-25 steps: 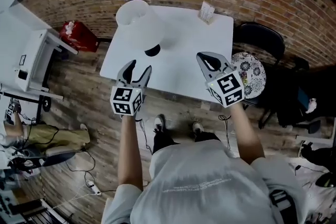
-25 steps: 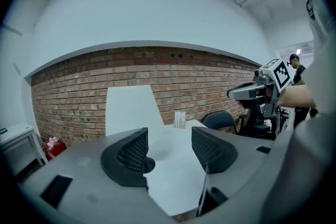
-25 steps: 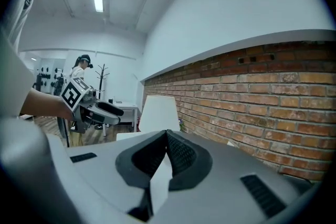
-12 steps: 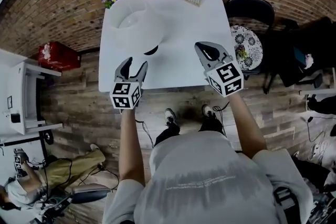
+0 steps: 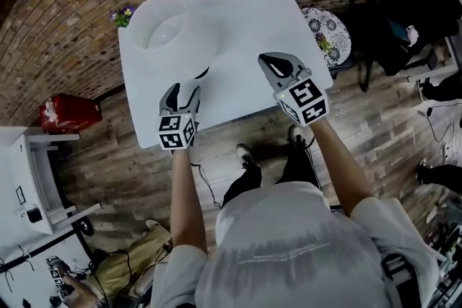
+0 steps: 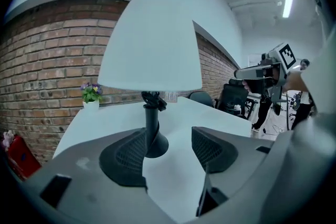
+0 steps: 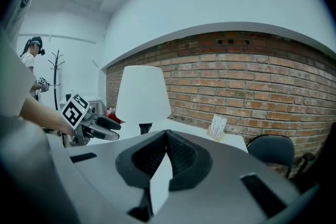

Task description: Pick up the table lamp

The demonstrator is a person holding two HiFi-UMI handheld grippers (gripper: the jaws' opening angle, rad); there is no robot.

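Since a second ago I am easing my left gripper (image 5: pixel 182 91) closer to the table lamp (image 5: pixel 170 29), which is standing upright on the far left of the white desk (image 5: pixel 245 32). Its fingers are spreading wide, with the lamp's black base (image 6: pixel 155 144) just ahead, nearer the left one. My right gripper (image 5: pixel 273 63) is hovering over the desk's near right, fingers pressed together on nothing.
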